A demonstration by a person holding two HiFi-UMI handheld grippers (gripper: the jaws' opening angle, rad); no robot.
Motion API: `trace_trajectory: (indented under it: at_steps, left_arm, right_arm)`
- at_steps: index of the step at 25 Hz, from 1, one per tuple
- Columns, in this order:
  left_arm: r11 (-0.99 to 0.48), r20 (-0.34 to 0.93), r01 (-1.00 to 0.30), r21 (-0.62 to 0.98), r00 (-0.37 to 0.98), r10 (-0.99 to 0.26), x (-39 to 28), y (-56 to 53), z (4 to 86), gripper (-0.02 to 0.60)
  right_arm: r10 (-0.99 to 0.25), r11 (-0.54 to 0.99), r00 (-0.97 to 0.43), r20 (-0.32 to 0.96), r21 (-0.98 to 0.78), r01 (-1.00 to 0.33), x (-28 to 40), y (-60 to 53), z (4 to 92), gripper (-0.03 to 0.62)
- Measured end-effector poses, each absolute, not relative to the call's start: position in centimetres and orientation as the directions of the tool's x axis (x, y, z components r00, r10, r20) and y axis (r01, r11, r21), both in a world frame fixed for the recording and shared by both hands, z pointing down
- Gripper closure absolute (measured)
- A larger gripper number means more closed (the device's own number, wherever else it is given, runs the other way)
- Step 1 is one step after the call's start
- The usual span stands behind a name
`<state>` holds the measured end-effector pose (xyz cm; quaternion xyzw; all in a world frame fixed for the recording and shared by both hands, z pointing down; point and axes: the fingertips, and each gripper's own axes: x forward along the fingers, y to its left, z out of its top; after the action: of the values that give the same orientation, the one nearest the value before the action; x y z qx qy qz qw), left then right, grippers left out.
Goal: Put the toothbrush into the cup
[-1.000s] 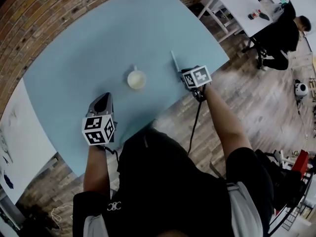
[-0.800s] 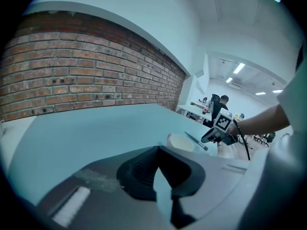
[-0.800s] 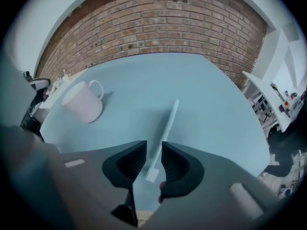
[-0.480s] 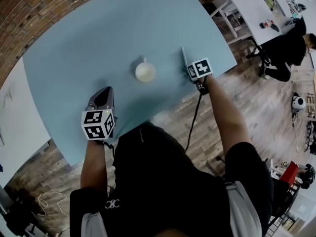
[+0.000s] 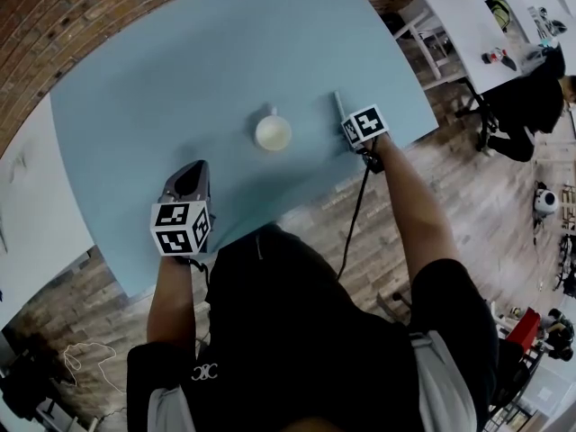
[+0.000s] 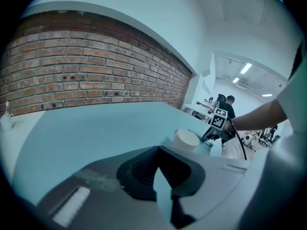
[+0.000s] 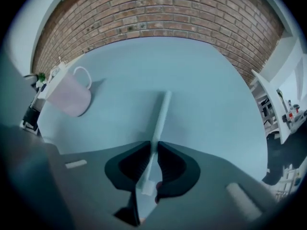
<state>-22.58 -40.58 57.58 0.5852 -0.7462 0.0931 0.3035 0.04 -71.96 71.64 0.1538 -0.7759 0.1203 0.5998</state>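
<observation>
A white cup (image 5: 273, 133) with a handle stands upright in the middle of the light blue table (image 5: 180, 61). The pale toothbrush (image 5: 339, 104) lies flat to its right, near the table edge. My right gripper (image 5: 346, 126) points steeply down over the brush's near end. In the right gripper view its jaws are closing, and the tips of the right gripper (image 7: 153, 147) pinch the toothbrush (image 7: 161, 114) handle; the cup (image 7: 69, 96) is at the left. My left gripper (image 5: 192, 171) hovers over the table's near edge, left of the cup, shut and holding nothing (image 6: 157, 148). The cup (image 6: 185, 139) lies ahead of it.
A brick wall (image 5: 54, 25) curves behind the table. White tables (image 5: 468, 25) with small items stand at the upper right, with a person in black (image 5: 522, 79) seated there. Wooden floor (image 5: 468, 196) lies to the right, another white surface (image 5: 27, 196) to the left.
My right gripper has sunk onto the toothbrush's near end, and its cube looks smaller. The left gripper has barely shifted. The cup and brush stay put.
</observation>
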Motion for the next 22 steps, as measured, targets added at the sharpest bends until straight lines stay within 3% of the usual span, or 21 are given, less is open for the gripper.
trace_trajectory:
  at_steps: [5,9,13,15,22]
  left_arm:
    - [0.298,0.559,-0.929,0.219,-0.131,-0.819,-22.6,-40.5,57.4,0.574]
    - [0.288,0.547,-0.933,0.218,-0.127,-0.828,-22.5,-40.6,56.9,0.574]
    - [0.273,0.542,-0.936,0.22,-0.115,-0.832,-23.0,-40.5,56.8,0.574]
    - [0.266,0.538,-0.938,0.221,-0.11,-0.836,-23.1,-40.5,56.6,0.574]
    - [0.237,0.518,-0.944,0.229,-0.088,-0.851,-23.2,-40.8,56.1,0.574]
  right_arm:
    - [-0.105,0.939,-0.182,0.978,0.037,-0.341,-0.2,-71.9,71.7,0.537]
    - [-0.168,0.929,-0.244,0.955,0.071,-0.362,-0.3,-72.1,70.9,0.537]
    - [-0.184,0.956,-0.316,0.931,0.094,-0.278,-2.1,-70.8,68.4,0.537]
    - [-0.16,0.976,-0.322,0.933,0.102,-0.191,-2.8,-69.2,67.1,0.537]
    - [-0.356,0.829,-0.346,0.868,0.464,0.312,-5.9,-65.8,59.2,0.539]
